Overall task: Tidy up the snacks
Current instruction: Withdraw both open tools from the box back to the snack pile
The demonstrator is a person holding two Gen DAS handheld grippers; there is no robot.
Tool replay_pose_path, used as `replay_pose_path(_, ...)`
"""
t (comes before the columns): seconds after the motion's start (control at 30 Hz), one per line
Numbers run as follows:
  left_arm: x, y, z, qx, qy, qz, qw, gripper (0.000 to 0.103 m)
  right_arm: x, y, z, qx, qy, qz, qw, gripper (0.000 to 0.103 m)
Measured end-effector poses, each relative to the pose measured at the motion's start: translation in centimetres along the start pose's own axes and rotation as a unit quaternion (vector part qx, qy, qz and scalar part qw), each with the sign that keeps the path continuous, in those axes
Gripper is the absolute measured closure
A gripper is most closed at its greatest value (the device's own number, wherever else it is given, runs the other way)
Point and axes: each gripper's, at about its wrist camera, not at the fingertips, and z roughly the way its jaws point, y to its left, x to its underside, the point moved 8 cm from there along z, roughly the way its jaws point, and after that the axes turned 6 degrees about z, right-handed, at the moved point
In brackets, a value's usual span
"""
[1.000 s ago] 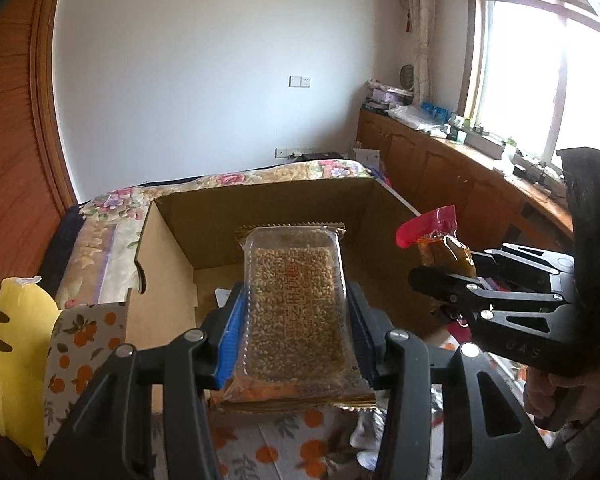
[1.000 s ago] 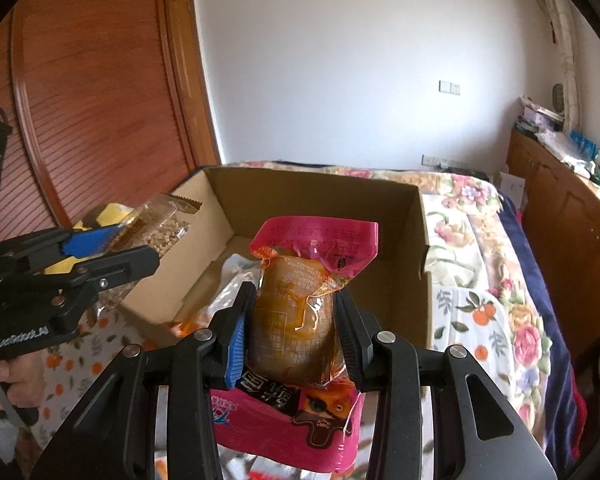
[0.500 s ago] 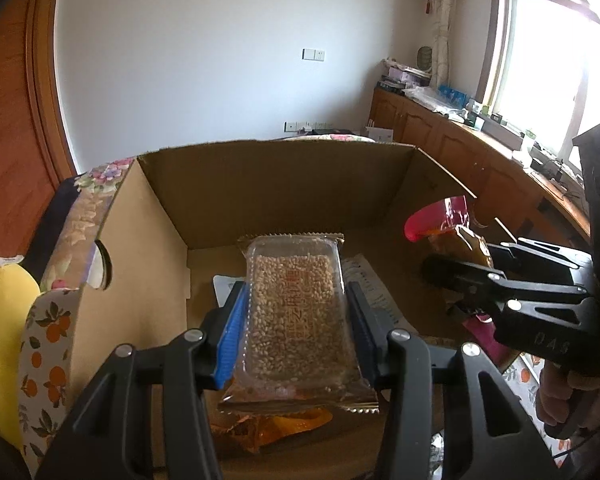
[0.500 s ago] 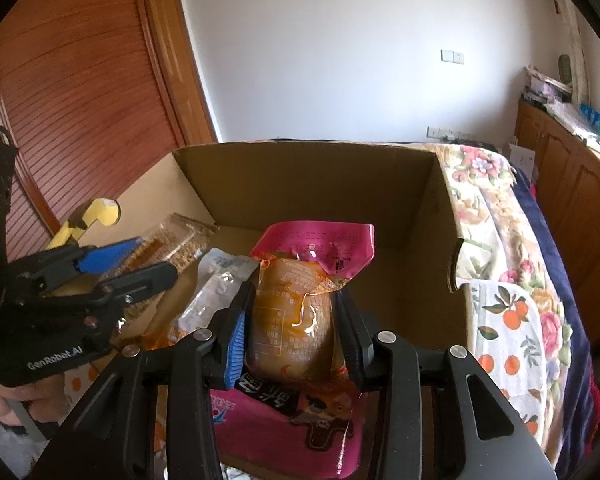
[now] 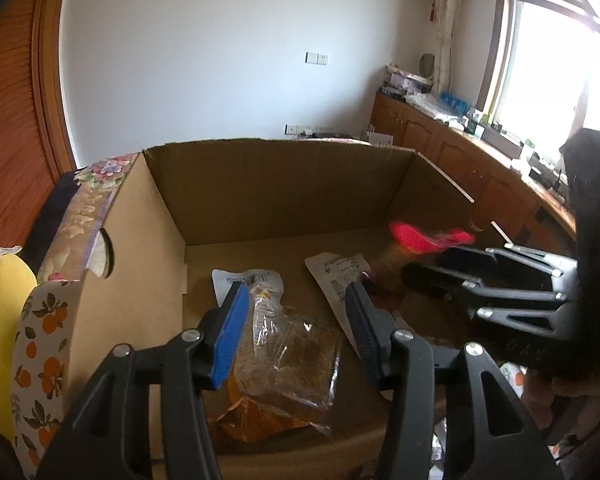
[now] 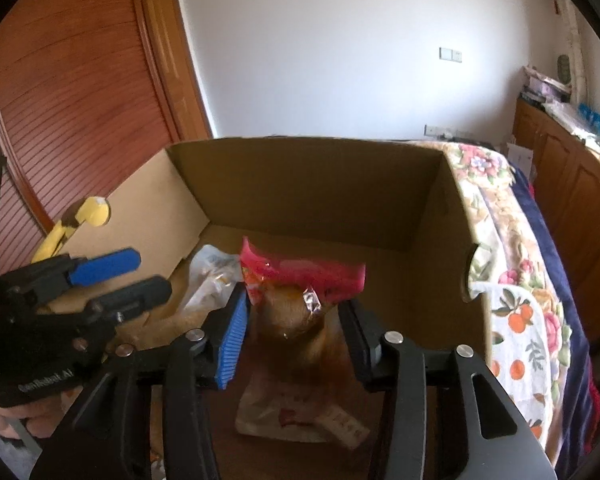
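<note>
An open cardboard box [image 5: 280,184] [image 6: 320,184] fills both views. My left gripper [image 5: 298,304] [image 6: 116,280] hovers over the box's near left part, open. Below it a clear packet of a grain bar [image 5: 296,364] lies loose on an orange packet [image 5: 256,420] on the box floor. My right gripper [image 6: 294,308] [image 5: 456,272] is over the right part and its jaws are opening. Between its fingers a brown snack pouch with a pink top [image 6: 300,284] [image 5: 424,236] shows blurred, with gaps to both pads.
Two clear-and-white packets [image 5: 336,276] [image 5: 252,280] lie on the box floor, and a pale packet [image 6: 300,412] lies under the right gripper. A yellow object [image 5: 0,320] and orange-print cloth [image 5: 40,340] flank the box's left. Floral bedspread [image 6: 496,208] runs right; wooden cabinets [image 5: 460,152] beyond.
Both grippers came down over the box. The left let go of the grain bar, which now lies on the box floor. The right's jaws spread and the pink-topped pouch slips down, blurred.
</note>
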Motion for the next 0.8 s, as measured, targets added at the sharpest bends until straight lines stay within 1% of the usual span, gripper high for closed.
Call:
replay_pose_path(0.13,0.7,0.1,-1.2,0.001,-0.005,-0.005,1.0000,0.053,0.2,0.1,-0.9,0.006,-0.016,-0.004,1.000,0.052)
replay_pose_path(0.33,1.8,0.0,-3.7,-0.001,-0.022,0.003,0.9997,0.051,0.2,-0.3,-2.8,0.002,-0.027,0.023,0.999,0.051)
replay_pose_path(0.5,3.2,-0.4,-5.5,0.005,-0.027,0.009,0.9996,0.050,2.0,-0.8,-6.0,0.012,-0.045,0.029,0.998,0.051)
replay_pose_path(0.6,3.7,-0.8,-6.9,-0.011,-0.041,0.029,0.9987,0.050,3.1,-1.0,-7.8,0.016,-0.052,0.036,0.998,0.051)
replay_pose_path(0.63,3.9,-1.1,-7.4,-0.011,-0.044,0.035,0.9984,0.050,3.6,-1.0,-8.5,0.018,-0.055,0.037,0.998,0.051)
replay_pose_path(0.7,4.2,-1.5,-8.1,-0.006,-0.049,0.037,0.9981,0.049,4.3,-1.1,-10.0,0.023,-0.066,0.034,0.997,0.050)
replay_pose_path(0.8,4.4,-2.0,-9.1,0.002,-0.054,0.035,0.9979,0.049,5.7,-1.3,-11.7,0.028,-0.069,0.035,0.997,0.050)
